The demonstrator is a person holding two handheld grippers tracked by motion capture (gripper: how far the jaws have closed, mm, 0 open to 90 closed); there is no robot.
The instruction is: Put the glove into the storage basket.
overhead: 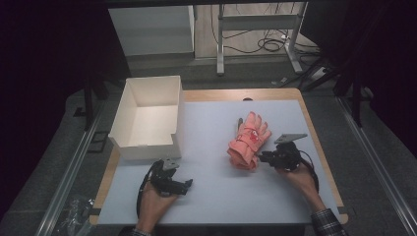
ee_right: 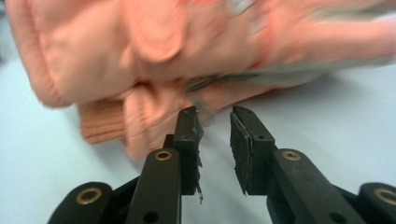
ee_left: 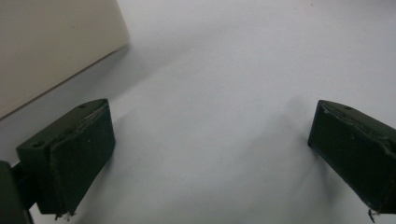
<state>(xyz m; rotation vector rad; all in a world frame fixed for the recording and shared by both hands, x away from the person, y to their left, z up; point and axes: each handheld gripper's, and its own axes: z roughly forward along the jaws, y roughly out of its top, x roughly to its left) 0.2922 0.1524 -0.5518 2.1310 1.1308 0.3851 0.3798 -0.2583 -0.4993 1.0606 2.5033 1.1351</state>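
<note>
Gloves (overhead: 249, 141), pink-orange and stacked as a pair, lie right of centre on the pale table (overhead: 211, 191) in the high view, fingers pointing away from the person, cuffs toward the near edge. The right gripper (overhead: 260, 157) sits just beside the cuff end, jaw tips at the fabric edge; from this height the jaw gap cannot be read. The left gripper (overhead: 189, 184) rests low near the front edge, well apart from the gloves, just in front of the white open box (overhead: 129, 105) that stands at the table's left rear. Left gripper view: the two black jaws stand wide apart with bare table between them and nothing held; the cream wall of the box (ee_left: 51, 51) fills the upper left corner, close to the left-hand jaw, a nearness the high view only suggests. Right gripper view: the gloves (ee_right: 154, 60) loom close and partly blurred, ribbed cuffs at lower left. The right gripper (ee_right: 215, 112) has its jaws part-open with a narrow gap, tips at the lower edge of the fabric near a small grey tab. The jaws close on nothing; whether the tips touch the cloth cannot be told.
</note>
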